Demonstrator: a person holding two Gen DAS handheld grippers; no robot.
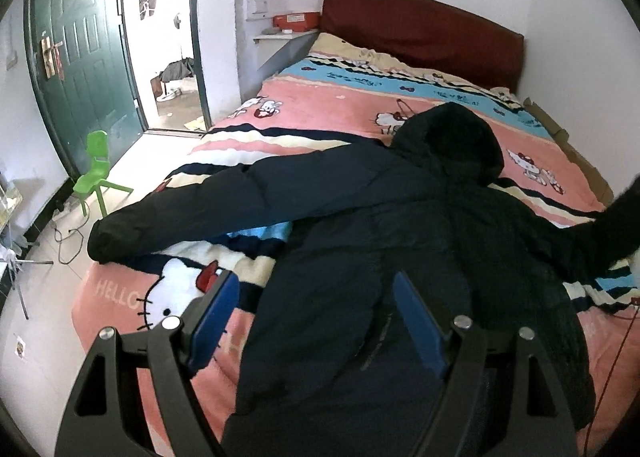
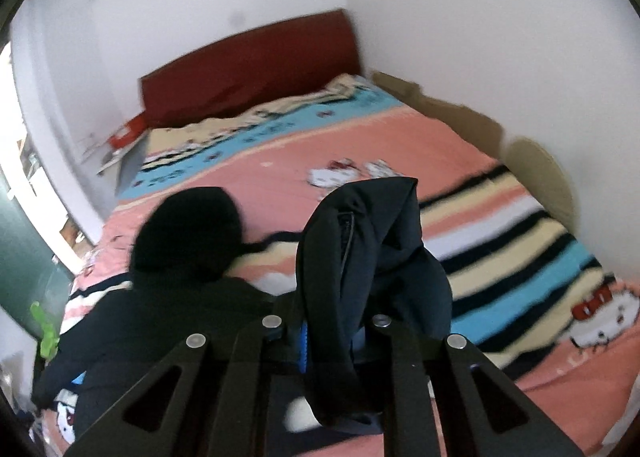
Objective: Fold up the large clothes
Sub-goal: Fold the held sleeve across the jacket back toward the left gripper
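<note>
Gripping one jacket sleeve (image 2: 360,241), right claw (image 2: 328,337) clamped; left claw (image 1: 316,317) apart above jacket (image 1: 360,217).

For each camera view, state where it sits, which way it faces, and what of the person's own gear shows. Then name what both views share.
Left wrist: on the open left gripper, above the bed's foot, facing the headboard over the spread jacket.
Right wrist: on the right gripper, shut on the jacket's sleeve, facing the headboard.
Shared: jacket, hood, Hello Kitty bedspread.
</note>
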